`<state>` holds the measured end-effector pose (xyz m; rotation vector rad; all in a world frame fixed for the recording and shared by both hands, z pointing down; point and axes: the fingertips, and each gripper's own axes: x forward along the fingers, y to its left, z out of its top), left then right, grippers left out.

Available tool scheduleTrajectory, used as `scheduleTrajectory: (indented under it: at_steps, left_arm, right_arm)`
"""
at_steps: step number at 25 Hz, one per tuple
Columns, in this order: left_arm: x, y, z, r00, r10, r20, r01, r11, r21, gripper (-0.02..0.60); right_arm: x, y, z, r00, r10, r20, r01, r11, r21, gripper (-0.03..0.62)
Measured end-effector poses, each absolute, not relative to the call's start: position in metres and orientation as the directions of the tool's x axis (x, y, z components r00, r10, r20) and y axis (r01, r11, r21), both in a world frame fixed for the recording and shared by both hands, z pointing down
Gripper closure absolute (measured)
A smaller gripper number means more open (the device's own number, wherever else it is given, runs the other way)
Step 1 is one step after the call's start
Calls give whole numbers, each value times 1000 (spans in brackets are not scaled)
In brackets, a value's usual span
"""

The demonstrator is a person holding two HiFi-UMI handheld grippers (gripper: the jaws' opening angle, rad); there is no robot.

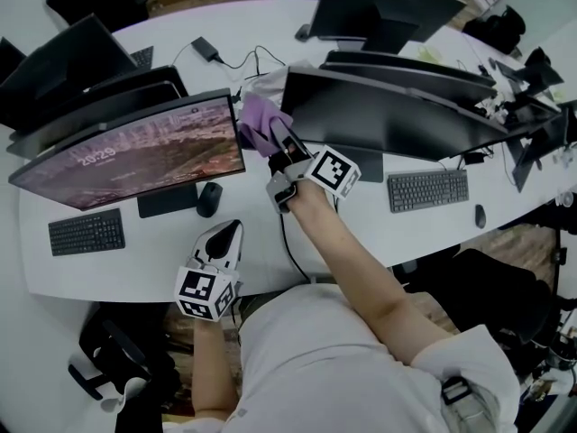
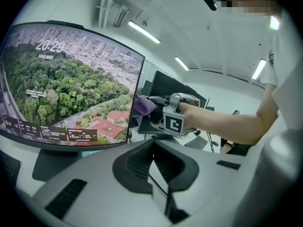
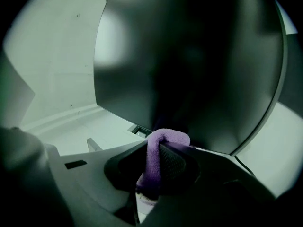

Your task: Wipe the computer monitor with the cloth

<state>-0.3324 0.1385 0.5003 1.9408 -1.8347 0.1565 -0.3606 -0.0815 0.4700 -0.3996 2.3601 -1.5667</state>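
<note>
Cloth [image 3: 153, 161] stands upright, clamped in R gripper [image 1: 287, 147] fingers, facing dark monitor [image 3: 189, 56]; L gripper [image 2: 153, 150] fingers together.

- The lit monitor [image 1: 135, 152] and the dark monitor [image 1: 388, 120] leave only a narrow gap between their edges. The right gripper [image 1: 278, 147], clamped on the cloth [image 1: 260, 123], fills it.
- Under the lit monitor, a keyboard [image 1: 86, 231], the stand base [image 1: 167, 201] and a mouse [image 1: 209, 198] crowd the desk [image 1: 135, 264]. A bare strip lies along its near edge.
- The left gripper [image 1: 234, 228], jaws together, sits at that edge, with a cable [image 1: 287, 242] running just beside it.
- A second keyboard [image 1: 427, 189] lies before the dark monitor, with bare desk to its left.
</note>
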Motion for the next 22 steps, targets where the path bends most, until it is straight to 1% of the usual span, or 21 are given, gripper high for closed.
scheduleTrajectory:
  at_steps: [8,22]
  left_arm:
    - [-328,127,487,92,-926,366,-971,-1,240,584]
    - [-323,116,471,77,-937,341,-976,-1,216,584]
  right_arm:
    - [-360,-80,423,-919,-363,-152,-10,408,-913,543]
    - [-351,-76,331,-887,-330,-322,143,469,-872,548]
